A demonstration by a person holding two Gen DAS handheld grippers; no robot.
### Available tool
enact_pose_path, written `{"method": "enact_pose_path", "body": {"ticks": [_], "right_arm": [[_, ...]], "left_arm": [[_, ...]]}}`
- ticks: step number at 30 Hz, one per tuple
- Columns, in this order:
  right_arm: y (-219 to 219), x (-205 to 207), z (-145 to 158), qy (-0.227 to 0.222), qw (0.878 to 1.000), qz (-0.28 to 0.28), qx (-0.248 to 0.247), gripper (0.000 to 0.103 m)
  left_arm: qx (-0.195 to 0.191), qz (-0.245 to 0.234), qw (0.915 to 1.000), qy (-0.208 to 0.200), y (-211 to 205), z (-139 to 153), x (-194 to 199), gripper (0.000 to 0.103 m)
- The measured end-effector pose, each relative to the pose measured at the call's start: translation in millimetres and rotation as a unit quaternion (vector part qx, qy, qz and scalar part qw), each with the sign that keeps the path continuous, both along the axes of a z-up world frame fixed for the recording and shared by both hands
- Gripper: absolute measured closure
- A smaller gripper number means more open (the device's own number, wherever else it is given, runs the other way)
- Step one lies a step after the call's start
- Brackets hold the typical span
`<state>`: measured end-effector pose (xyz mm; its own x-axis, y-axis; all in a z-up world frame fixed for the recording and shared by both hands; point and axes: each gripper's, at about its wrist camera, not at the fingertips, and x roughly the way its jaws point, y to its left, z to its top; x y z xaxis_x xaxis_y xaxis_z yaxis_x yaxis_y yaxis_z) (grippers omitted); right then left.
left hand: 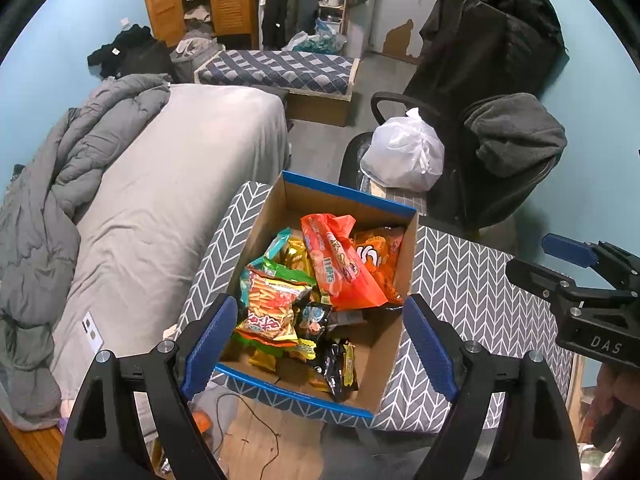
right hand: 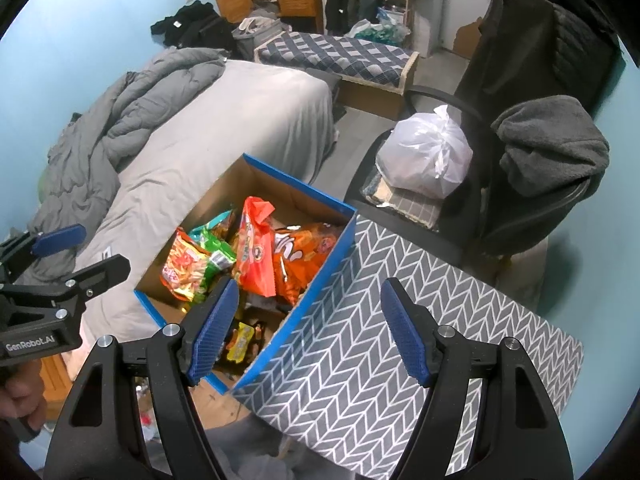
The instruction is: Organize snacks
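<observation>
Snack box (left hand: 344, 196) on a patterned table (left hand: 460, 276) in a cluttered bedroom

The box sat at the table's left end beside the bed (left hand: 180, 160) — packets (left hand: 340, 264) piled inside, lower ones half hidden. Left claw (left hand: 320, 344) and right claw (right hand: 308, 332) both stood apart, empty.

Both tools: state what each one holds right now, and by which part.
Nothing is held. The left tool stands open above the snack box, and the right tool stands open over the box's edge and the tablecloth; no packet is between either pair of pads.
</observation>
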<state>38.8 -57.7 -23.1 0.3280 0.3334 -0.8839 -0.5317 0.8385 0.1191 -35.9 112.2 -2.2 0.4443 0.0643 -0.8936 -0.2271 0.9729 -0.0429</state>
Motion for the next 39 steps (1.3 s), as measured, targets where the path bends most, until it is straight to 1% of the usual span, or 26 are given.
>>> {"method": "enact_pose_path", "body": {"ticks": [23,28,39], "right_arm": [[-5.2,2.4,6.4,-0.003,1.0,-0.008,0.0,0.03],[-5.5,2.5,5.7,-0.003,1.0,-0.007,0.0,0.03],[-6.5,3.4,8.1,-0.004,1.0,-0.008,-0.001,0.03]], "left_arm": [[0.0,-0.003,1.0,-0.006,-2.2,5.2,4.3,0.017],[0.01,-0.005,0.9998,-0.014,-1.4,10.3,2.7,0.017],[0.03,-0.016,0.9993,-0.014,-6.8,15.5,6.6,0.017]]}}
